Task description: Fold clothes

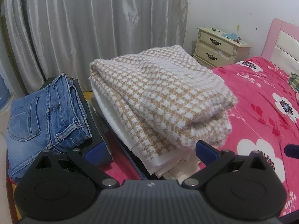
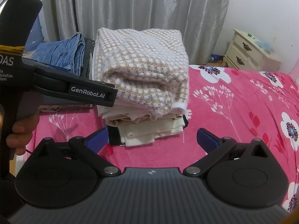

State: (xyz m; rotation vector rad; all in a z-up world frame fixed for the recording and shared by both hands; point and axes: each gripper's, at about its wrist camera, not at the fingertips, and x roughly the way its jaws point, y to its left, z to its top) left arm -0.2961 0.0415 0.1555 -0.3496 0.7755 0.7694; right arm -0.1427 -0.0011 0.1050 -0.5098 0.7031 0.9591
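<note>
A folded tan-and-white checked sweater (image 1: 158, 97) (image 2: 143, 65) tops a stack of folded cream and beige clothes (image 2: 149, 128) on the pink flowered bed. Folded blue jeans (image 1: 46, 108) (image 2: 63, 52) lie on a second pile to its left. My left gripper (image 1: 149, 151) is open, close in front of the stack, its fingers either side of the lower front edge with nothing between them. In the right wrist view the left gripper's body (image 2: 74, 87) reaches in from the left beside the sweater, held by a hand (image 2: 20, 132). My right gripper (image 2: 152, 140) stands open just short of the stack.
The pink flowered bedspread (image 2: 233, 102) stretches to the right. A cream nightstand (image 1: 220, 46) (image 2: 248, 56) stands by the wall past the bed, next to a pink headboard (image 1: 280, 39). Grey curtains (image 1: 93, 28) hang behind the piles. A blue water bottle (image 2: 35, 35) shows at the left.
</note>
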